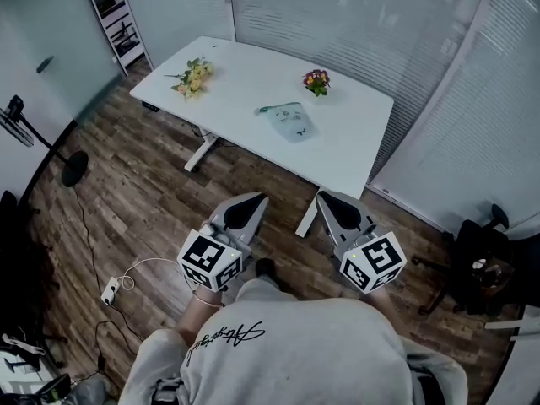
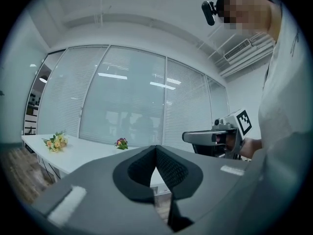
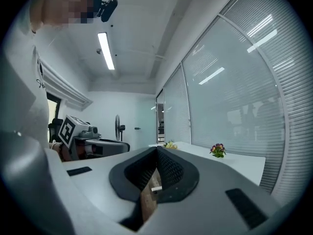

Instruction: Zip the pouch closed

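Both grippers closed and empty, well short of the table.

My left gripper (image 1: 256,201) and right gripper (image 1: 326,197) sit at lower centre of the head view, jaws together with nothing between them. The pouch (image 1: 289,121) lies on the white table (image 1: 245,70) at upper centre, between the yellow bouquet (image 1: 192,78) and the pink flowers (image 1: 316,81). Its zip is too small to read. In both gripper views my own jaws cover that stretch of table.

We see open wooden floor (image 1: 160,201) leading to the tabletop (image 1: 354,146) — its near edge is free. Yellow flowers (image 1: 193,78) and pink flowers (image 1: 316,81) stand well apart from the pouch (image 1: 289,121) between them; a dark chair (image 1: 474,247) crowds the right.
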